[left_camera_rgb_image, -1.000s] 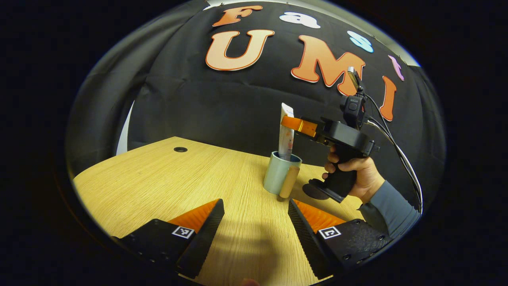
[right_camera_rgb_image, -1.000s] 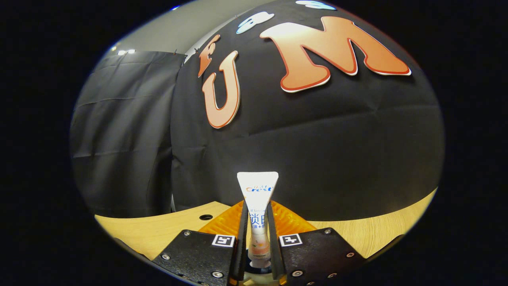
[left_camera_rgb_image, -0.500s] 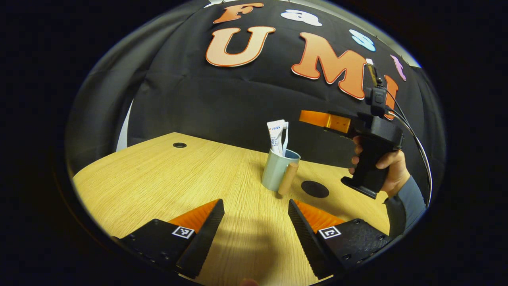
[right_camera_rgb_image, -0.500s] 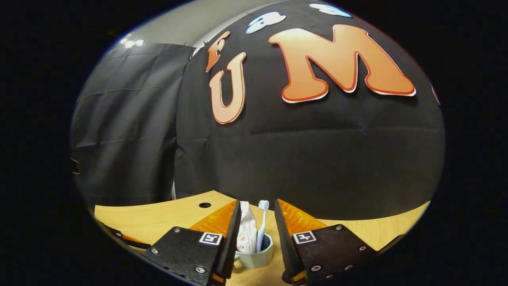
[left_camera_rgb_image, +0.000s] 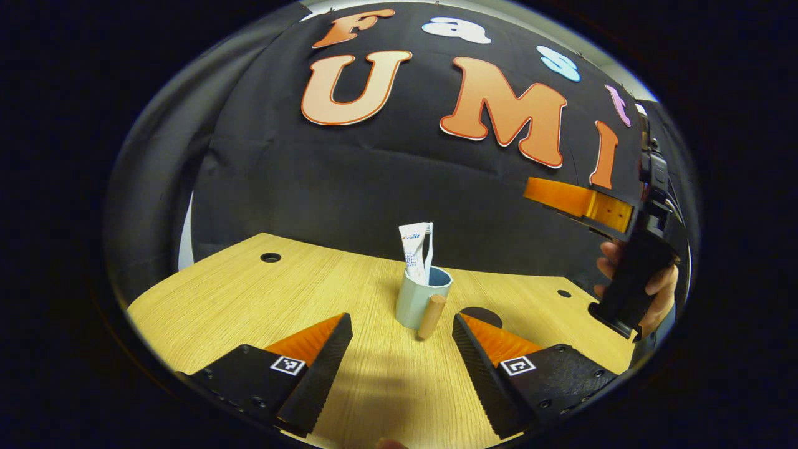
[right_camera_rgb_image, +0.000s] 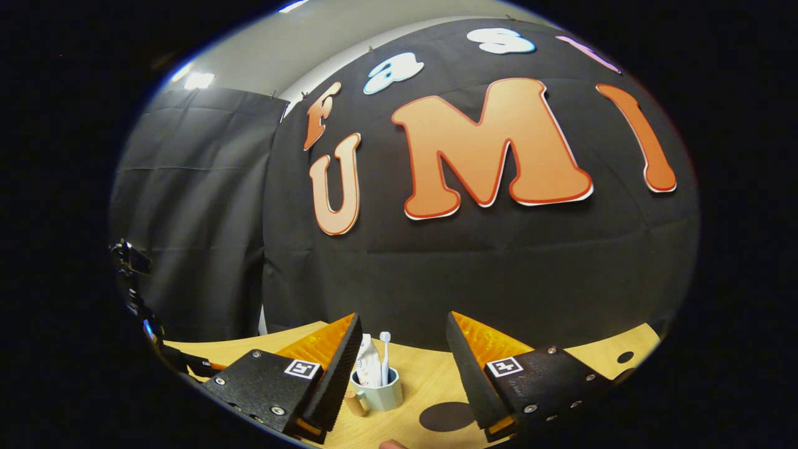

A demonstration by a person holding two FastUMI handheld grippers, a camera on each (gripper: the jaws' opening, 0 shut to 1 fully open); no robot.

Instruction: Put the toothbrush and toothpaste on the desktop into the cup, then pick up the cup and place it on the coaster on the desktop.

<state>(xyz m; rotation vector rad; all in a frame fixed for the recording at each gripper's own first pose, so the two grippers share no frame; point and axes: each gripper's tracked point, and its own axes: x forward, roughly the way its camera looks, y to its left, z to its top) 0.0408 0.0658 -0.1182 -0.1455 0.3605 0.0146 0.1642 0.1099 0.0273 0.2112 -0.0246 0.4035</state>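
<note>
Toothpaste tube (left_camera_rgb_image: 414, 248) and toothbrush (left_camera_rgb_image: 428, 244) stand in the mug (left_camera_rgb_image: 416, 304) at frame centre; moving it onto the dark coaster (right_camera_rgb_image: 447, 416) remains. Both the left gripper (left_camera_rgb_image: 399, 349) and the right gripper (right_camera_rgb_image: 402, 368) are spread apart, empty.

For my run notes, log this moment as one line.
toothbrush and toothpaste in cup | cup on desk, beside coaster | left gripper open | right gripper open, empty

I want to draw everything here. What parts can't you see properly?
- Coaster: left gripper view, partly behind the left claw's finger.
- Toothbrush and toothpaste: lower ends hidden inside the cup.
- Right claw: left gripper view, its far finger hidden behind the near one.
</note>
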